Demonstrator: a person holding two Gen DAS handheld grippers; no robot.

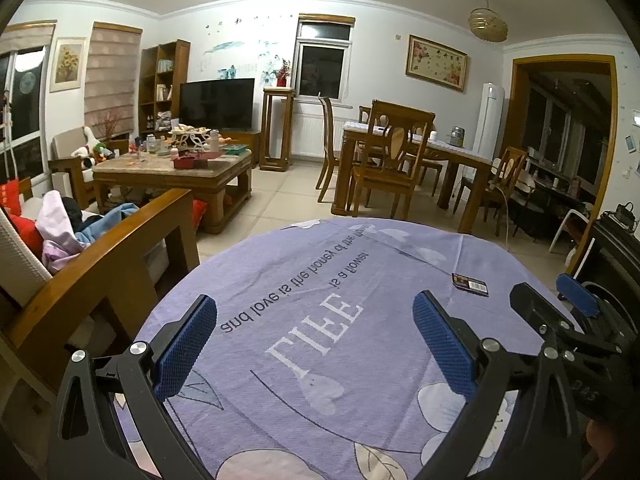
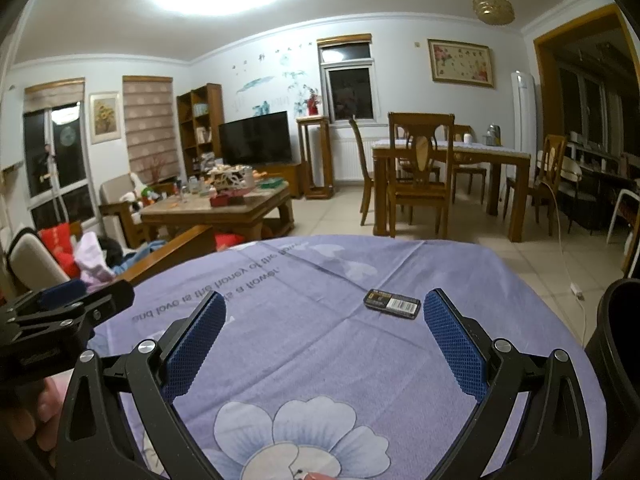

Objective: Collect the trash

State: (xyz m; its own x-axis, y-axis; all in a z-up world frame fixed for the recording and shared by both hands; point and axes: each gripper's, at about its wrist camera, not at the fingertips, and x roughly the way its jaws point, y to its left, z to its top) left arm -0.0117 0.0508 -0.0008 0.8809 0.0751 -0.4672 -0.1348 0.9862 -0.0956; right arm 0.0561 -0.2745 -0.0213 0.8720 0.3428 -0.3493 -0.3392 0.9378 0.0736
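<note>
Black wrapper (image 2: 392, 304) on purple cloth (image 2: 320, 344) — both tongs gaping.

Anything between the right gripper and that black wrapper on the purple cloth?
Nothing visible. The black wrapper lies flat on bare purple cloth just ahead of the open right gripper, nearer its right finger. The left gripper is off to the side.

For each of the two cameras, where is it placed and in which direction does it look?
Left wrist: sits on the left gripper, looks over the purple tablecloth toward the dining table; right gripper shows at its right.
Right wrist: sits on the right gripper, facing the same way; left gripper and a hand show at left.
Shared: the black packet, tablecloth, television.
</note>
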